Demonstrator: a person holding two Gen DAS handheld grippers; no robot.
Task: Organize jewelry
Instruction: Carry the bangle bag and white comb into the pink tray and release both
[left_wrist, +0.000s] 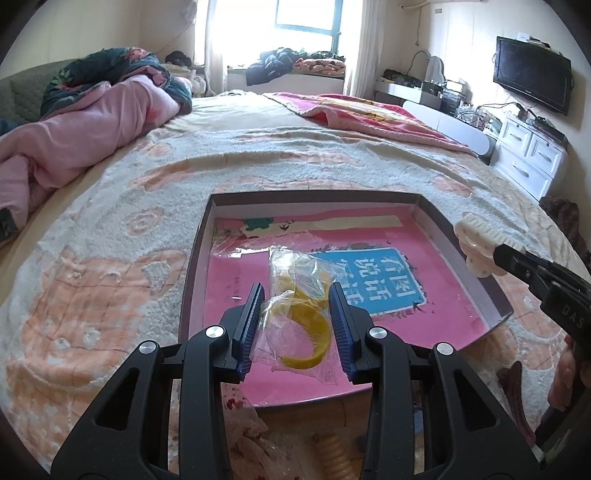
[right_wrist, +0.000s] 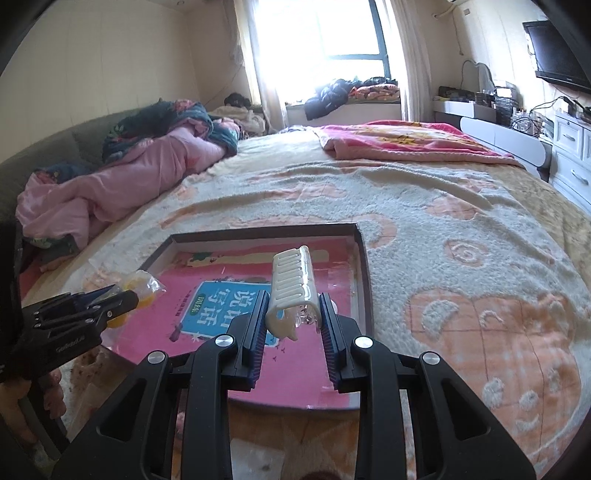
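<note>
Nearest your left gripper (left_wrist: 296, 314), a clear plastic bag (left_wrist: 295, 317) with a yellow bangle (left_wrist: 314, 334) inside lay between the blue pads (left_wrist: 251, 325). The fingers stood partly apart, close on either side of the bag; whether they pinched it or only flanked it could not be told. The bag sat over the near part of a shallow box lid (left_wrist: 195, 266) lined in pink, with a blue label (left_wrist: 384, 280) printed on its floor just beyond the bag.

Your right gripper (right_wrist: 294, 321) held a cream hair claw clip (right_wrist: 291, 288) between its pads, the fingers closed in on the clip's lower end and the toothed side tilted up and away. It hung above the box lid, over the blue label. In the left view the same clip (left_wrist: 476, 247) showed at the lid's right rim.

The lid rested on a fluffy cream and peach blanket (left_wrist: 110, 236). Farther back lay a pink quilt (left_wrist: 85, 133), then a bright window (left_wrist: 306, 18).
</note>
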